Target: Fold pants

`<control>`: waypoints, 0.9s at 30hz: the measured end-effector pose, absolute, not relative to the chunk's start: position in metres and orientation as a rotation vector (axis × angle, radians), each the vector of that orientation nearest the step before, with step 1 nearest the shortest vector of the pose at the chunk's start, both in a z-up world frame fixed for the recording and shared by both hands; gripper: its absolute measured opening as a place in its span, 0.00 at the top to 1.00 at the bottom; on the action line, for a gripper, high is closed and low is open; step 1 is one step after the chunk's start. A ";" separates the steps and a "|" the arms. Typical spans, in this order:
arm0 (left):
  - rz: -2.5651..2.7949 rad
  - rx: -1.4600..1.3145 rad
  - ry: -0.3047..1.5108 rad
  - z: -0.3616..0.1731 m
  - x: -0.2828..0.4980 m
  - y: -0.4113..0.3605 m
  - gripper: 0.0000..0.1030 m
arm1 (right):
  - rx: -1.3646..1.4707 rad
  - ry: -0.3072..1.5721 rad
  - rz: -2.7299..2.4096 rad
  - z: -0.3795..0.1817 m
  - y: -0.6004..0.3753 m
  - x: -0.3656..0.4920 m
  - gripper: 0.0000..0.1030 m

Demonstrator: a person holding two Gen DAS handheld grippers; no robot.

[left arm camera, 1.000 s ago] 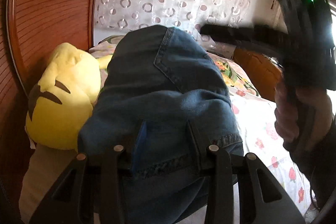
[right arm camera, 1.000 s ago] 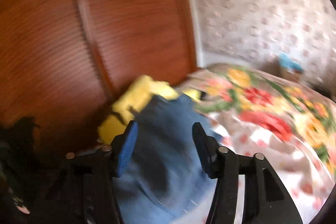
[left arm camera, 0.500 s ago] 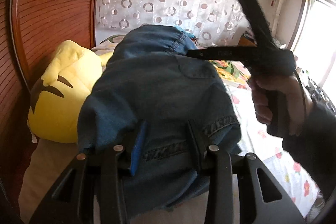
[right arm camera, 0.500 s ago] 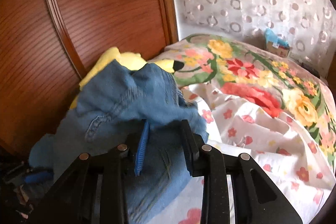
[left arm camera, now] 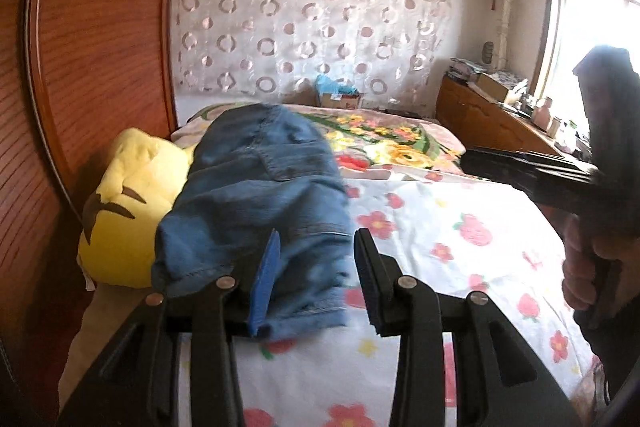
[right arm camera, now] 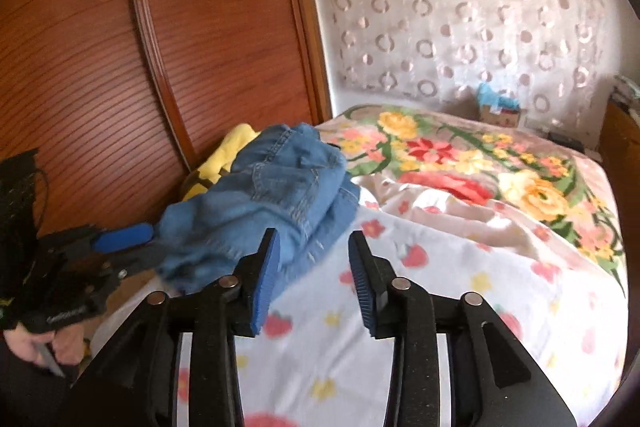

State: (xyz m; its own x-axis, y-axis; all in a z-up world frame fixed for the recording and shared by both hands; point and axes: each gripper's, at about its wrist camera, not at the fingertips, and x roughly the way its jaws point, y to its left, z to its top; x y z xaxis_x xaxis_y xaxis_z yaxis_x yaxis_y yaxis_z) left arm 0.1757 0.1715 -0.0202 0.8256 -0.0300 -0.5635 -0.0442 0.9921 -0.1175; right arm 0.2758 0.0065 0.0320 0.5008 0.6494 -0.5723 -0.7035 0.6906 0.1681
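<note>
Against the yellow plush point(left arm camera: 128, 211) on the bed point(left arm camera: 460, 247), the jeans point(left arm camera: 260, 187) now lie heaped. My right gripper point(right arm camera: 312, 239), jaws opening, has let go. My left gripper point(left arm camera: 316, 239) still straddles the hem, grip unclear. Folding restarts.

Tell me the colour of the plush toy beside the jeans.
Yellow with dark brown markings; the plush toy shows best in the left wrist view.

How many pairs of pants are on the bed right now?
1. The blue jeans lie bunched at the bed's left edge, partly over the yellow plush toy by the wooden headboard. More could be hidden under the bedding.
</note>
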 end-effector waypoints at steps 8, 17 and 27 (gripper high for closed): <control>-0.029 -0.079 0.566 0.001 0.146 0.124 0.64 | -0.096 0.577 0.739 0.058 -0.059 0.211 0.54; -0.059 -0.031 0.536 0.016 0.111 0.080 0.64 | -0.054 0.523 0.667 0.071 -0.121 0.154 0.49; -0.064 -0.011 0.494 0.031 0.073 0.039 0.63 | -0.028 0.458 0.535 0.084 -0.181 0.100 0.27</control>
State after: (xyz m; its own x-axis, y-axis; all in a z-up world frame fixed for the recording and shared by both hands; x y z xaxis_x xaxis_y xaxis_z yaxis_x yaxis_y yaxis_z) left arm 0.0729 0.0394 0.0311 0.8786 -0.0644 -0.4732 0.0590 0.9979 -0.0263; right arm 0.1001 -0.1813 0.0844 0.7619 0.4859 -0.4283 -0.4984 0.8621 0.0916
